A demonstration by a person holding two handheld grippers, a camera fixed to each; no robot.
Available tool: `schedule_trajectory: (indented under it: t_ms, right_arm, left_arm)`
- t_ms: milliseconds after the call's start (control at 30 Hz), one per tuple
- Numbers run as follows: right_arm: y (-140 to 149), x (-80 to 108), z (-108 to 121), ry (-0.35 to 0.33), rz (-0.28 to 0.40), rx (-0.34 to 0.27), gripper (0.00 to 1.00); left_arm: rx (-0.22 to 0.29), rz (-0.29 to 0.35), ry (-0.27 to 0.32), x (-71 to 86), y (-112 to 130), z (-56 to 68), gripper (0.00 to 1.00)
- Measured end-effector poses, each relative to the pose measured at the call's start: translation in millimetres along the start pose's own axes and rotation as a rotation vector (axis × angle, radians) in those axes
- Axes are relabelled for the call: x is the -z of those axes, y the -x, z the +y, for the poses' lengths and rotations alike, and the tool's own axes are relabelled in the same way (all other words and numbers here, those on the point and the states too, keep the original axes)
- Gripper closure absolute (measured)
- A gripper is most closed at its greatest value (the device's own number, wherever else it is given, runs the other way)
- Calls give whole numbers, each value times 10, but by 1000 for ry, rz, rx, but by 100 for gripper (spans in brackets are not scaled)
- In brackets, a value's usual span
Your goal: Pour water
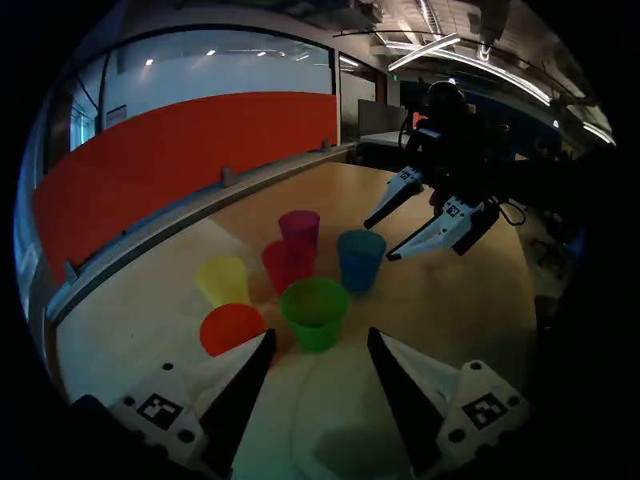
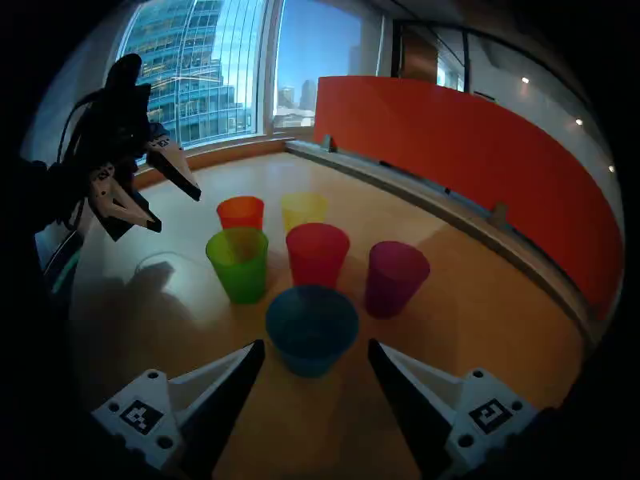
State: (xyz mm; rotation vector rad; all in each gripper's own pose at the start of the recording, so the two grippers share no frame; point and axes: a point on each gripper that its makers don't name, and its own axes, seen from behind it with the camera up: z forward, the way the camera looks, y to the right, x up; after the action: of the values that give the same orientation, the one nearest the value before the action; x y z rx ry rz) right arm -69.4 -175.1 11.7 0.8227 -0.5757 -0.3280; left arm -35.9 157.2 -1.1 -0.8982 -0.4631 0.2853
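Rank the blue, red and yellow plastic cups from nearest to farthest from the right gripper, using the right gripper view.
1. Blue plastic cup, directly ahead of the right gripper.
2. Red plastic cup, just behind the blue one.
3. Yellow plastic cup, farthest back, behind the red.

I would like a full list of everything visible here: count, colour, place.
table: one, light wood, under cups
green cup: one, green, on table
blue cup: one, blue, beside green cup
red cup: one, red, group's middle
purple cup: one, purple, beside red cup
orange cup: one, orange, on table
yellow cup: one, yellow, beside orange cup
partition: one, orange-red, along table's edge
left tool: one, white-black, open, facing green cup
right tool: one, white-black, open, facing blue cup
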Motion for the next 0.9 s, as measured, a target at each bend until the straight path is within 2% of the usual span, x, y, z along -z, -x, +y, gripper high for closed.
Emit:
schedule_trajectory:
  t_ms: [500, 900]
  right_arm:
    - [19, -299, -36, -23, -15, -22, 0]
    - [-6, -421, -23, -16, -15, -24, 0]
  left_arm:
    - [0, 0, -2, -1, -9, -4, 16]
    - [3, -5, -1, -4, 19, -7, 15]
